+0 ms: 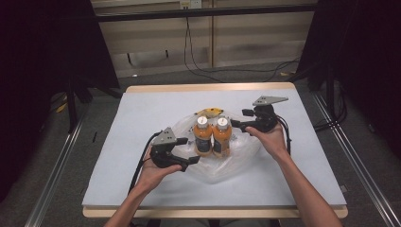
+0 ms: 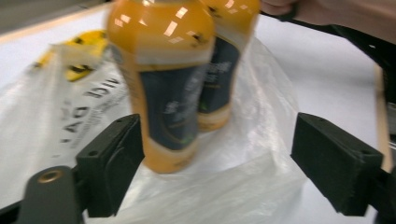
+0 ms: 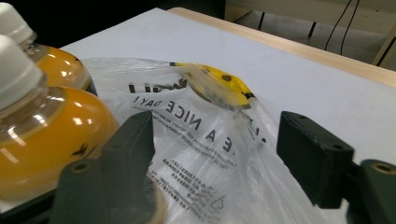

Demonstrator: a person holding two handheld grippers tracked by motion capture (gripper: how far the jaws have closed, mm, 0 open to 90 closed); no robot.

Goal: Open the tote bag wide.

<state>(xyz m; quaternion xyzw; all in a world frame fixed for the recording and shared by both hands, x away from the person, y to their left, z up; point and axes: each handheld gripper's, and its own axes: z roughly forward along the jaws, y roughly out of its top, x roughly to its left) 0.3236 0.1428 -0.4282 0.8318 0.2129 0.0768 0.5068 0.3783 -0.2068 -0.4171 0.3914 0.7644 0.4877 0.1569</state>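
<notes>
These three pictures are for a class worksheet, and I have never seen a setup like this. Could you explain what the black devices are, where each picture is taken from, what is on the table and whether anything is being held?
A person sits at a table covered in pale sheeting, holding a hand-operated grasping tool in each hand. The high view looks down from above: the left tool is at the left, the right tool at the right. The other two pictures come from small cameras riding on each tool, looking out between its two black jaws.

On the table lies a crumpled clear plastic bag with printed lettering and a yellow mark. Two orange bottles with white caps stand upright side by side on it.

Both tools are open and hold nothing. The left tool sits close by the nearer bottle; the right tool faces the bag.
</notes>
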